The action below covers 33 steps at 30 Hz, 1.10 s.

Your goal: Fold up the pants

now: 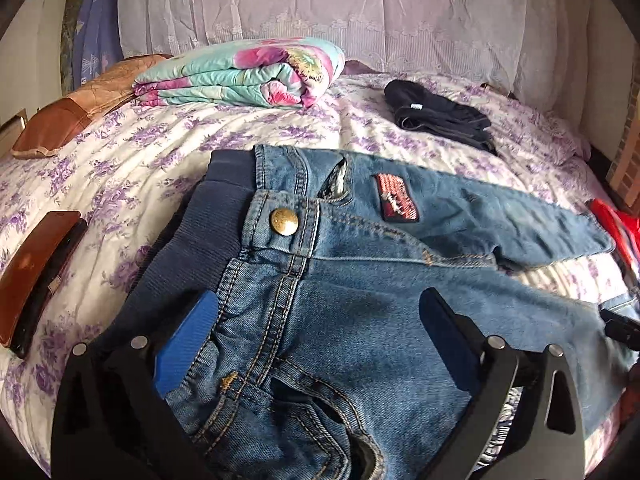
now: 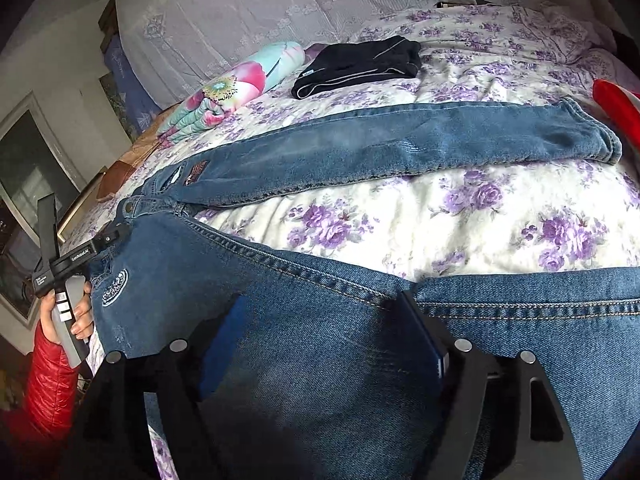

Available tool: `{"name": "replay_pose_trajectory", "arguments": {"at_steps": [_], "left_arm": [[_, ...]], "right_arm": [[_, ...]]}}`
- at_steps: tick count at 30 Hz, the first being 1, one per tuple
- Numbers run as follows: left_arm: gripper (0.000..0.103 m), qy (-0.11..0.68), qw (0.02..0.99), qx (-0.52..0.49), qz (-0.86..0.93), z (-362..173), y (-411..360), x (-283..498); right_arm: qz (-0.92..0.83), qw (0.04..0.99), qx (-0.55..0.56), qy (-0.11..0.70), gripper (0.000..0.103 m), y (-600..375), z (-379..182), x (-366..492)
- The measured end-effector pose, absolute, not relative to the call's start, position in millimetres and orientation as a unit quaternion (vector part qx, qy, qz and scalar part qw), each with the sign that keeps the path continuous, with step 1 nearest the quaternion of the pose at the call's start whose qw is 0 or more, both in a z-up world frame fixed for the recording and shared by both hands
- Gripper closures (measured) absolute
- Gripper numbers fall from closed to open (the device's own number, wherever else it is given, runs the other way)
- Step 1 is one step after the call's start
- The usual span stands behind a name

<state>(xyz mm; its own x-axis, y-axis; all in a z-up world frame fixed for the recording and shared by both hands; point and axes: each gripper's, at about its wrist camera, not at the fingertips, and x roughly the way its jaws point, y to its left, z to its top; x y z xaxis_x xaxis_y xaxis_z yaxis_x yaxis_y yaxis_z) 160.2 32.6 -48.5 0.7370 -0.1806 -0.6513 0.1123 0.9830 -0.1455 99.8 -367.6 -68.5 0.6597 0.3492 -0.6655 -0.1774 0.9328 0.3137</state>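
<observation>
Both claws spread wide over jeans (image 1: pixel 360 280) — left claw (image 1: pixel 320 344) at waistband, right claw (image 2: pixel 320 344) on leg.

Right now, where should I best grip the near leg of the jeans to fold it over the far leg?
Probably grip the near leg along its outer edge, coming from your side. It lies flat, spread apart from the far leg, so lifting that edge carries it across.

Bed with purple-flowered white bedspread (image 1: pixel 160 160) filling mid frame, white lace curtain (image 1: pixel 360 12) across the top, folded floral quilt (image 1: pixel 248 76) upper left, pale wall (image 2: pixel 72 92) and dark framed window (image 2: pixel 32 164) at left, soft daylight
</observation>
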Motion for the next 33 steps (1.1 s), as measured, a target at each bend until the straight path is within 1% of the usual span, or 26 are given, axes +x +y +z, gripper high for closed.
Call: {"name": "replay_pose_trajectory", "arguments": {"at_steps": [1, 3, 5, 7, 9, 12, 15, 19, 20, 21, 22, 23, 24, 25, 26, 29, 31, 33], "left_arm": [[0.005, 0.342, 0.933, -0.074, -0.09, -38, 44, 157], [0.005, 0.316, 0.938, -0.112, -0.085, -17, 68, 160], [0.005, 0.303, 0.941, -0.134, -0.068, 1, 90, 175], [0.005, 0.319, 0.933, -0.156, -0.061, 8, 111, 203], [0.005, 0.364, 0.911, -0.181, -0.07, 0, 128, 240], [0.005, 0.433, 0.864, -0.241, -0.094, -31, 146, 291], [0.005, 0.474, 0.821, -0.296, -0.118, -66, 154, 319], [0.005, 0.465, 0.828, -0.279, -0.146, -69, 147, 328], [0.007, 0.457, 0.829, -0.278, -0.164, -67, 144, 329], [0.012, 0.449, 0.828, -0.278, -0.188, -66, 142, 330], [0.027, 0.447, 0.825, -0.276, -0.209, -66, 138, 332], [0.03, 0.448, 0.827, -0.268, -0.21, -68, 135, 333], [0.031, 0.447, 0.829, -0.26, -0.214, -71, 133, 333], [0.036, 0.447, 0.828, -0.259, -0.221, -73, 132, 335], [0.044, 0.446, 0.825, -0.263, -0.226, -74, 134, 336], [0.052, 0.441, 0.818, -0.28, -0.243, -77, 143, 342], [0.053, 0.443, 0.814, -0.285, -0.245, -79, 145, 343], [0.057, 0.436, 0.823, -0.272, -0.244, -76, 141, 340]], "right_arm": [[0.152, 0.903, 0.111, 0.386, 0.02, -367, -69, 100], [0.165, 0.902, 0.104, 0.386, 0.008, -361, -70, 102], [0.17, 0.901, 0.092, 0.389, 0.003, -355, -71, 104], [0.171, 0.901, 0.09, 0.389, 0.003, -354, -71, 104], [0.178, 0.899, 0.105, 0.385, 0.003, -359, -71, 103], [0.195, 0.895, 0.141, 0.377, 0.003, -369, -72, 102], [0.203, 0.892, 0.162, 0.37, 0.003, -375, -73, 101], [0.203, 0.892, 0.161, 0.37, 0.003, -374, -72, 100], [0.203, 0.892, 0.162, 0.37, 0.003, -374, -72, 100], [0.204, 0.892, 0.163, 0.37, 0.003, -375, -72, 101], [0.205, 0.891, 0.165, 0.369, 0.003, -376, -73, 101], [0.205, 0.891, 0.166, 0.369, 0.003, -376, -73, 101], [0.205, 0.891, 0.166, 0.369, 0.003, -376, -73, 101], [0.204, 0.891, 0.164, 0.37, 0.003, -376, -73, 101], [0.202, 0.892, 0.162, 0.371, 0.003, -375, -72, 101], [0.193, 0.894, 0.147, 0.377, 0.003, -371, -71, 101], [0.176, 0.892, 0.143, 0.392, 0.003, -368, -68, 104], [0.161, 0.884, 0.168, 0.404, 0.006, -367, -58, 110]]}}
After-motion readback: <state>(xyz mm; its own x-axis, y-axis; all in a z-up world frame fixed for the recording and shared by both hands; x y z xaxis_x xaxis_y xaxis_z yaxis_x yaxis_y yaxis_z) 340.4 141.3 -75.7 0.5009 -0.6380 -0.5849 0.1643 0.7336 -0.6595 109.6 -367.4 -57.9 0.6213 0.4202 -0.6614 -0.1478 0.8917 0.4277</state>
